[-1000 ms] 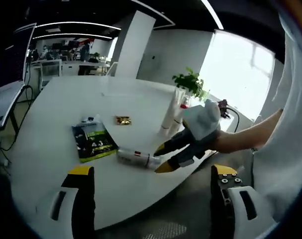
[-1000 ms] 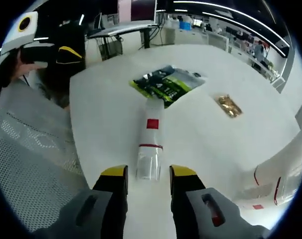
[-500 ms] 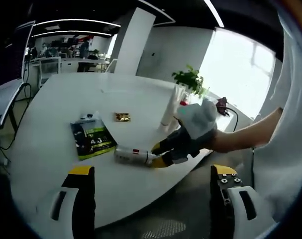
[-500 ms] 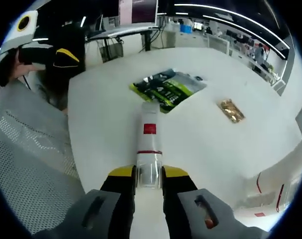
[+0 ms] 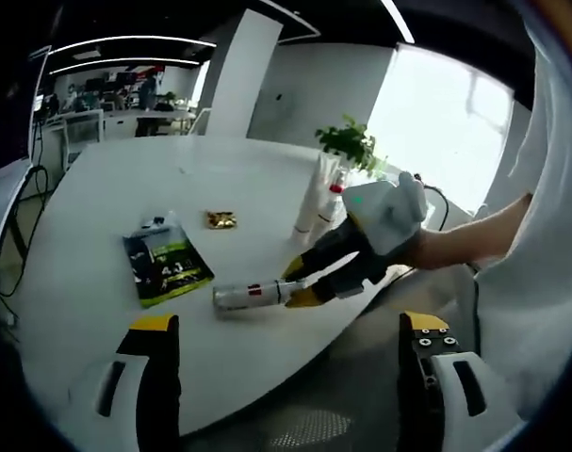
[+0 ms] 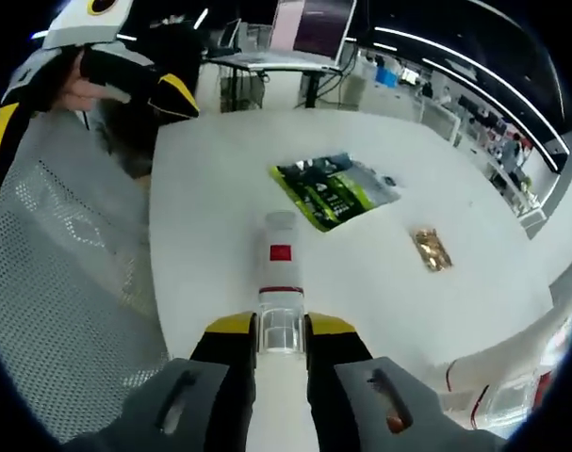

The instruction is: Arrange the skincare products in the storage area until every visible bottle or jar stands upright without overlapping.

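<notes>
A white bottle (image 6: 280, 282) with a red label and a clear cap is gripped at its cap end by my right gripper (image 6: 282, 328), jaws shut on it. In the left gripper view the same bottle (image 5: 252, 295) hangs nearly level, a little above the white table (image 5: 88, 273), held by the right gripper (image 5: 297, 284) coming from the right. Two tall white tubes (image 5: 318, 196) stand upright by the table's far edge; their lower parts appear as tubes (image 6: 502, 395) at the lower right. My left gripper (image 5: 290, 325) is open over the table's near edge, holding nothing.
A green and black pouch (image 5: 163, 266) lies flat on the table, also seen as pouch (image 6: 335, 190). A small gold wrapper (image 5: 220, 219) lies beyond it, wrapper (image 6: 432, 249). A potted plant (image 5: 347, 146) stands behind the tubes. A grey mesh chair (image 6: 59, 311) is beside the table.
My right gripper closed on the bottle's cap end and raised it off the table, swinging it slightly. The left gripper stayed open and hardly moved.
</notes>
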`<move>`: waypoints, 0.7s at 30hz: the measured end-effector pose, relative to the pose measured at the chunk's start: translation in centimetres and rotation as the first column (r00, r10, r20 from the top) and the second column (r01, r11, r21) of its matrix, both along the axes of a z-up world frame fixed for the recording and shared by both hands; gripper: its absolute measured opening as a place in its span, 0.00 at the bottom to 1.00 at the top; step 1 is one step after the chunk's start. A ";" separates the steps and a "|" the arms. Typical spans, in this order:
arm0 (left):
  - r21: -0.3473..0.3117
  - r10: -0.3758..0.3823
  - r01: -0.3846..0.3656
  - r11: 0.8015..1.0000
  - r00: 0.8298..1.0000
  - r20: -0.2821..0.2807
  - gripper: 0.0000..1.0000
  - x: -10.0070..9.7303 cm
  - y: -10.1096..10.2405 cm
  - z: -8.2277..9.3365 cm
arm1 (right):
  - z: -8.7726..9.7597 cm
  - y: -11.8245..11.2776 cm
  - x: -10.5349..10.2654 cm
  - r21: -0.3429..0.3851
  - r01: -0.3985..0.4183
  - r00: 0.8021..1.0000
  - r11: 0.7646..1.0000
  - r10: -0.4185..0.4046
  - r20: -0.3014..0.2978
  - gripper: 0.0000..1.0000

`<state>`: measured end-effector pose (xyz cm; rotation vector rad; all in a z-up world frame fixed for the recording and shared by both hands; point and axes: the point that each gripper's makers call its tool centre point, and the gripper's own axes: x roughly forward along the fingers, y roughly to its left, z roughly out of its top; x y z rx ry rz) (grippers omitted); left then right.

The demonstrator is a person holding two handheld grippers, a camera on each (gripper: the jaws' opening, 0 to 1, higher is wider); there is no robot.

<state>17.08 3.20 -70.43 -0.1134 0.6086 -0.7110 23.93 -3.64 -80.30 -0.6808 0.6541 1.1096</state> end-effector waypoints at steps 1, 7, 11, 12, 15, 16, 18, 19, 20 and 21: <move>0.001 -0.005 0.005 1.000 1.000 -0.001 0.89 -0.1 -0.1 0.0 | 0.2 -0.1 0.0 0.006 0.000 1.000 1.000 0.000 0.000 0.19; 0.014 -0.041 0.041 0.999 0.999 0.006 0.89 -0.4 -0.5 0.0 | 1.2 -0.5 -0.5 0.015 -0.010 1.000 1.000 0.010 0.005 0.18; 0.021 -0.062 0.062 0.998 0.998 0.010 0.88 -0.6 -0.8 0.1 | 1.8 -0.8 -0.9 0.013 -0.025 1.000 1.000 0.025 0.012 0.18; 0.024 -0.067 0.066 0.998 0.998 0.012 0.88 -0.6 -0.9 0.1 | 2.2 -0.8 -1.2 0.014 -0.032 0.999 0.999 0.032 0.013 0.18; 0.027 -0.079 0.078 0.997 0.997 0.020 0.88 -0.4 -1.0 0.3 | 2.7 -0.9 -1.3 0.017 -0.049 0.999 0.999 0.049 0.016 0.18; 0.026 -0.082 0.081 0.996 0.996 0.022 0.88 -0.4 -1.0 0.3 | 3.2 -1.0 -1.5 0.012 -0.067 0.998 0.998 0.067 0.023 0.18; 0.027 -0.092 0.092 0.995 0.995 0.025 0.88 -0.3 -1.1 0.3 | 4.0 -1.1 -1.8 0.003 -0.098 0.995 0.995 0.098 0.030 0.18; 0.030 -0.100 0.099 0.995 0.995 0.027 0.88 -0.3 -1.2 0.3 | 4.4 -1.2 -1.9 0.006 -0.108 0.994 0.994 0.108 0.029 0.18; 0.031 -0.104 0.103 0.994 0.994 0.029 0.88 -0.2 -1.3 0.2 | 5.0 -1.2 -2.3 0.009 -0.131 0.991 0.991 0.131 0.021 0.18; 0.031 -0.110 0.109 0.994 0.993 0.031 0.88 -0.2 -1.3 0.2 | 5.4 -1.2 -2.4 0.011 -0.145 0.989 0.989 0.144 0.022 0.18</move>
